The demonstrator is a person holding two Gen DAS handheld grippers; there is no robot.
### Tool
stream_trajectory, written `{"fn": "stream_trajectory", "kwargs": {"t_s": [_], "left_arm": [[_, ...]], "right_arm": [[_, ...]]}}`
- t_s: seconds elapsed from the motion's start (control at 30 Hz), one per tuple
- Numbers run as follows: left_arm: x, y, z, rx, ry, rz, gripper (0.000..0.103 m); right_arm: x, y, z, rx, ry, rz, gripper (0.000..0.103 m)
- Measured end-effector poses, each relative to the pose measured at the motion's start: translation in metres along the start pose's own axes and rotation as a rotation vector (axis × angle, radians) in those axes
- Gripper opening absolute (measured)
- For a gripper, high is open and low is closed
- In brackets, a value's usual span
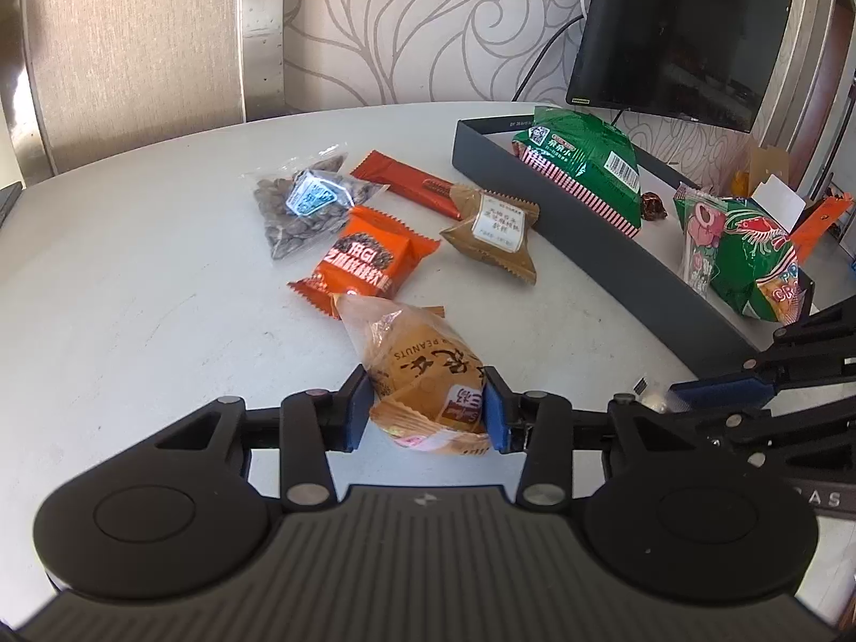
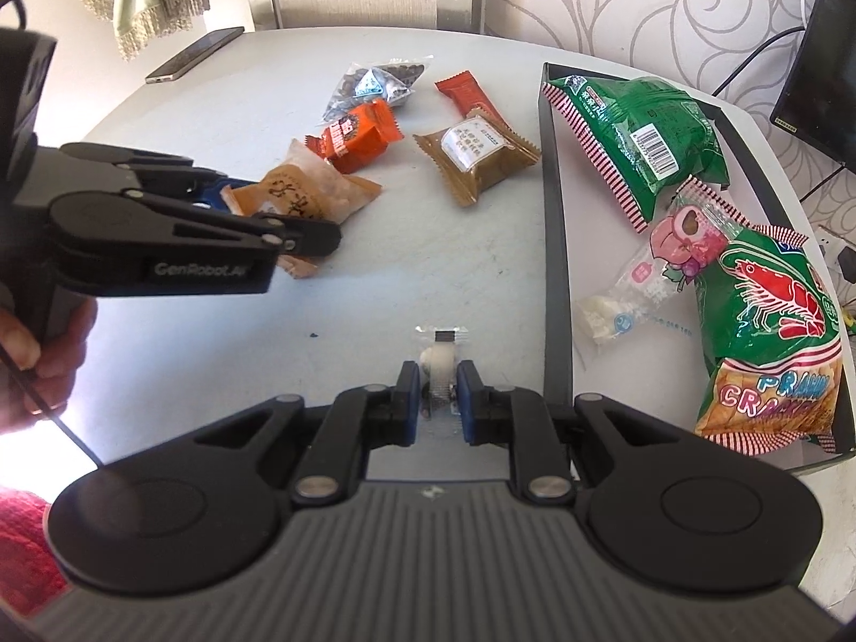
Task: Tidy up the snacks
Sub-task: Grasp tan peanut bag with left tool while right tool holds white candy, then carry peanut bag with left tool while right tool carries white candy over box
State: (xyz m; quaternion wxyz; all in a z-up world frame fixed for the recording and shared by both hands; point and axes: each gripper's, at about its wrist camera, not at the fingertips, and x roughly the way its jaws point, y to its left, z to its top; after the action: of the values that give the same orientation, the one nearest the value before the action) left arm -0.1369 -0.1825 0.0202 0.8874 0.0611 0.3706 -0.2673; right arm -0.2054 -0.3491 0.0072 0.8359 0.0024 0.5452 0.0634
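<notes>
An orange peanut packet (image 1: 422, 364) lies on the white table (image 1: 134, 278), and the blue pads of my left gripper (image 1: 428, 409) press on its two sides. From the right wrist view the same left gripper (image 2: 267, 208) is seen side-on around that packet (image 2: 299, 192). My right gripper (image 2: 438, 390) is shut on a small clear-wrapped white candy (image 2: 440, 369), close to the dark tray (image 2: 553, 246). A bag of seeds (image 1: 299, 208), an orange packet (image 1: 369, 257), a red bar (image 1: 406, 182) and a brown packet (image 1: 492, 230) lie loose on the table.
The tray (image 1: 588, 246) holds a green bag (image 1: 583, 160), a prawn cracker bag (image 2: 770, 321), a pink peach packet (image 2: 679, 246) and a small brown candy (image 1: 654, 206). A monitor (image 1: 679, 32) stands behind it. A phone (image 2: 195, 53) lies at the far table edge. A hand (image 2: 48, 353) grips the left tool.
</notes>
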Motion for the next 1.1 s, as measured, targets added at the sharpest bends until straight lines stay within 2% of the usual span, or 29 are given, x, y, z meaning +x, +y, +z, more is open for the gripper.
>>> {"fn": "stream_trajectory", "kwargs": {"t_s": [0.17,0.53,1.1], "left_arm": [[-0.008,0.007,-0.005,0.008,0.004,0.014,0.045],[-0.016,0.01,-0.008,0.083,-0.015,0.114,0.042],[-0.024,-0.02,0.02,0.145,-0.082,0.099,0.041]], "right_arm": [[0.0,0.004,0.001,0.002,0.003,0.032,0.018],[-0.01,0.005,0.013,0.011,-0.039,0.065,0.018],[-0.063,-0.017,0.032,0.055,-0.175,0.05,0.018]]}}
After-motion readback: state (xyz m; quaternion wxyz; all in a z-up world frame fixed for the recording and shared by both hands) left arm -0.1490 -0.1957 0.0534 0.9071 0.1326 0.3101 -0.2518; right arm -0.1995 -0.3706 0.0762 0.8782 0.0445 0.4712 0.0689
